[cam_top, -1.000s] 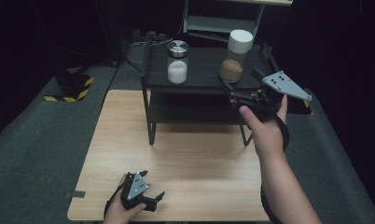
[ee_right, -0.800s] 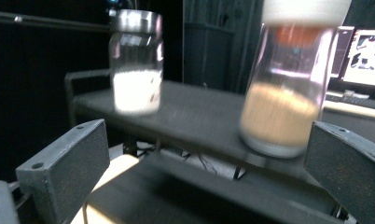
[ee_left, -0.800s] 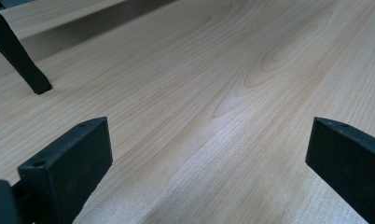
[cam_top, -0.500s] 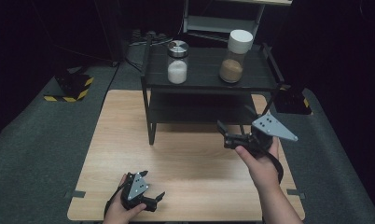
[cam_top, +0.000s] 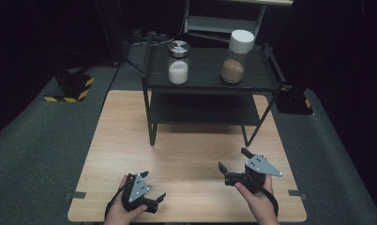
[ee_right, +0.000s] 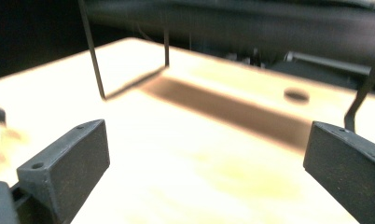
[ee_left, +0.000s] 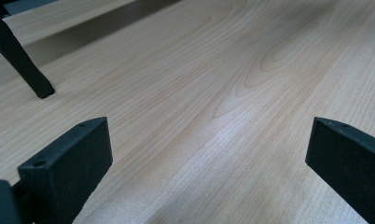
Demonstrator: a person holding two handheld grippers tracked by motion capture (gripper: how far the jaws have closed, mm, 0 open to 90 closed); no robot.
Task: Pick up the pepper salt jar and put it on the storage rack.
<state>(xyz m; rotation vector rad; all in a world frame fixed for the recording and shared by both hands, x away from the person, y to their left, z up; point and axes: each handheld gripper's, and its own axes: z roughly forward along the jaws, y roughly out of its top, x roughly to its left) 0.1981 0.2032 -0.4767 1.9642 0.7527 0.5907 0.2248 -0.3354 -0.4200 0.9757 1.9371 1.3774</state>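
A black two-tier shelf (cam_top: 266, 82) stands at the back of the wooden table (cam_top: 186, 154). On its top sit a steel-lidded glass jar of white powder (cam_top: 178, 62) and a taller white-lidded jar of brown grains (cam_top: 236, 57). My left gripper (cam_top: 153, 186) rests low at the table's front left, open, nothing between its jaws. My right gripper (cam_top: 233, 160) hovers at the front right, open and empty, pointing left and away. In the left gripper view a shelf leg (ee_left: 18, 60) stands on the wood. In the right gripper view the shelf legs (ee_right: 91, 51) appear blurred.
Grey carpet (cam_top: 41, 140) surrounds the table. A yellow-and-black striped block (cam_top: 71, 89) lies on the floor at the left. A pale metal rack (cam_top: 222, 21) stands behind the shelf. Bare wood stretches between the grippers and the shelf.
My right gripper has let go of the brown-grain jar on the shelf top and come back down to the table's front right, open. The left gripper has stayed put.
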